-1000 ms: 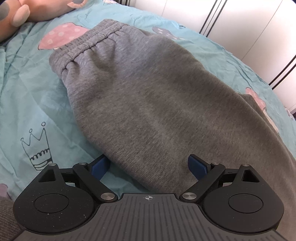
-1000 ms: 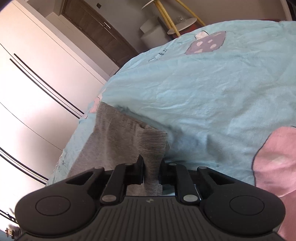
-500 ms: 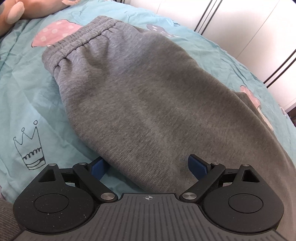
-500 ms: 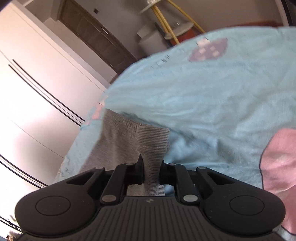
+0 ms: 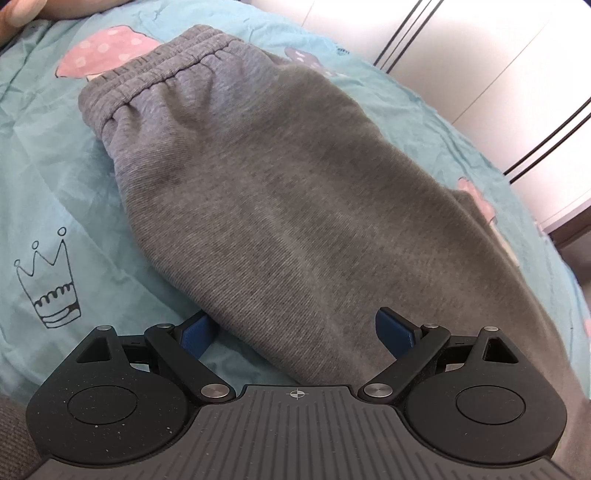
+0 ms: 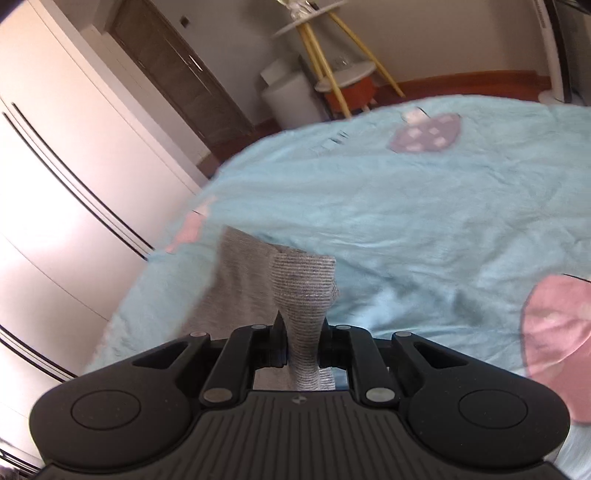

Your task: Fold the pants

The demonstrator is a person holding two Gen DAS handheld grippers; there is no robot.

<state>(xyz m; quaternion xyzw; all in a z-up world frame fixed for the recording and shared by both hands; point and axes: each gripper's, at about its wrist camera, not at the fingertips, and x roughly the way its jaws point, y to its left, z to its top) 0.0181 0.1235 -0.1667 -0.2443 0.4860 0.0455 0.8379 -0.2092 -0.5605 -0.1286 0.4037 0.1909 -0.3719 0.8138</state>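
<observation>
Grey sweatpants (image 5: 295, 206) lie on a teal bedsheet (image 5: 55, 192), the elastic waistband (image 5: 159, 77) at the far left. My left gripper (image 5: 295, 328) is open, its blue pads on either side of the near edge of the pants, with cloth between them. My right gripper (image 6: 301, 343) is shut on the ribbed leg cuff (image 6: 303, 291) and holds it lifted above the sheet (image 6: 424, 229). The rest of the leg (image 6: 236, 288) hangs down to the left behind the cuff.
White wardrobe doors (image 5: 480, 66) run along the far side of the bed. A pink plush toy (image 5: 22, 11) lies at the top left. Past the bed's end stand a small round side table with yellow legs (image 6: 343, 70) and a dark door (image 6: 177, 70).
My right gripper has risen and tilted up with the cuff, so more of the room shows. My left gripper has shifted slightly over the pants and stays open.
</observation>
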